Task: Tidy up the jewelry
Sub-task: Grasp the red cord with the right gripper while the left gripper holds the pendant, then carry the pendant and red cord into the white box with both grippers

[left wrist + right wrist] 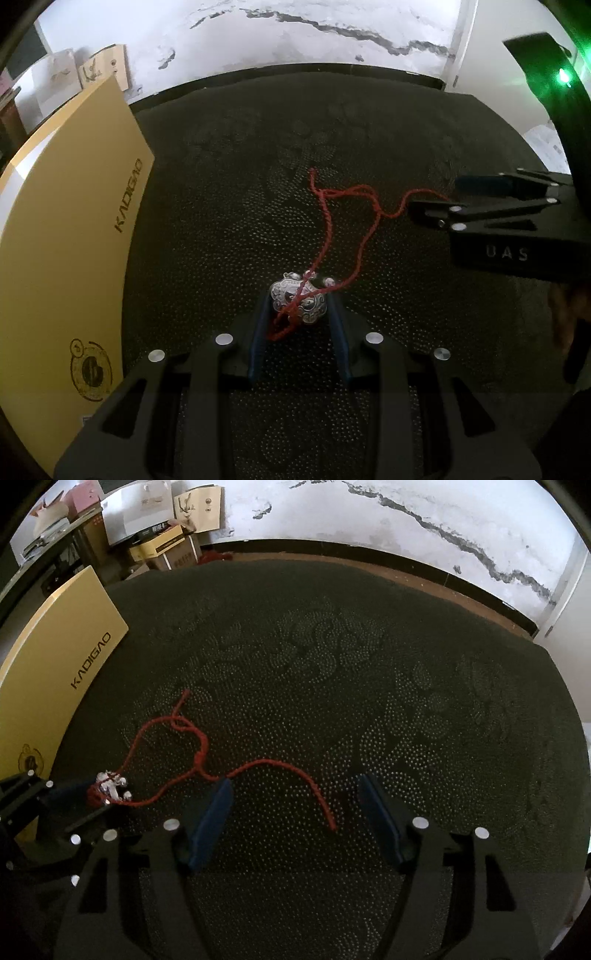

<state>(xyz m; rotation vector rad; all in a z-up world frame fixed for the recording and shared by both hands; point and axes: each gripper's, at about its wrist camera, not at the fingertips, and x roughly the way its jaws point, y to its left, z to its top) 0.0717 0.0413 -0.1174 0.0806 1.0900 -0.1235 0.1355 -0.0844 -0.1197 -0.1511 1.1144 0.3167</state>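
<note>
A silver lock-shaped pendant (298,298) on a red cord (345,206) lies on the dark dotted mat (221,221). My left gripper (298,301) has its two blue-padded fingers closed against the pendant's sides, with part of the cord looped between them. In the right wrist view the pendant (110,786) sits at the left gripper's tip and the red cord (258,768) trails right across the mat. My right gripper (295,794) is open, its fingers straddling the cord's loose end (330,821), not touching it. It shows in the left wrist view (443,192) at the right.
A yellow KADIGAO box (70,236) lies on the mat's left side, also in the right wrist view (62,657). Cardboard boxes and bags (159,528) are stacked beyond the table at the back left. A white cracked wall (406,513) stands behind.
</note>
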